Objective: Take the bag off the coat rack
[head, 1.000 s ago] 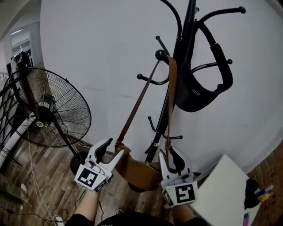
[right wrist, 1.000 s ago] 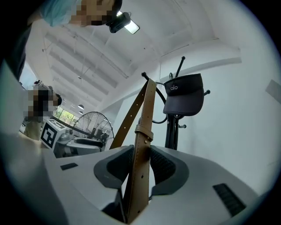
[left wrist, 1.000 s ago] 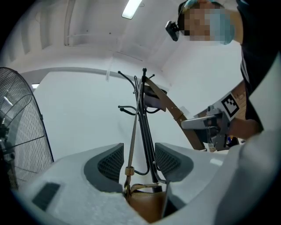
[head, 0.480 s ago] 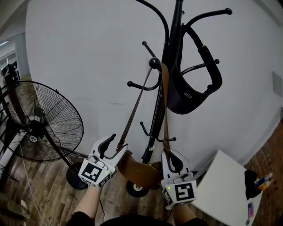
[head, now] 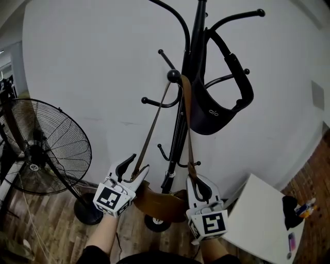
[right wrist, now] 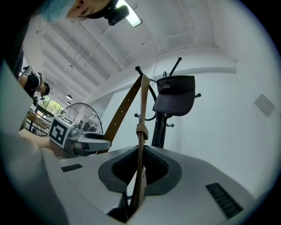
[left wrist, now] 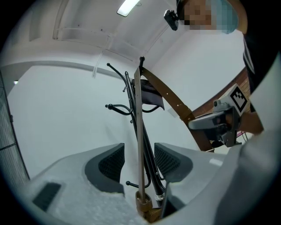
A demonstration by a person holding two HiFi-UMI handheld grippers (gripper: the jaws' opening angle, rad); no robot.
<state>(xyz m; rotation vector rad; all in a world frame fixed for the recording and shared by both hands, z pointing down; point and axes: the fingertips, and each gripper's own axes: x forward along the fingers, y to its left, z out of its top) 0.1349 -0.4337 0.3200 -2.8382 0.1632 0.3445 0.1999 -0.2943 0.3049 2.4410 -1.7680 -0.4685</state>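
Just closed, right gripper clamps bag strap

**newbie_rigs:** How tight was it around that coat rack?

**hookline:** Pretty cramped tbh. The strap hung over a knobbed hook, with a dark visor just right of it and curved arms overhead. The wall sat close behind the pole.

**newbie_rigs:** Any open room at all?

**hookline:** Yeah, between the fan on the left and the rack. A white table blocked the low right side.
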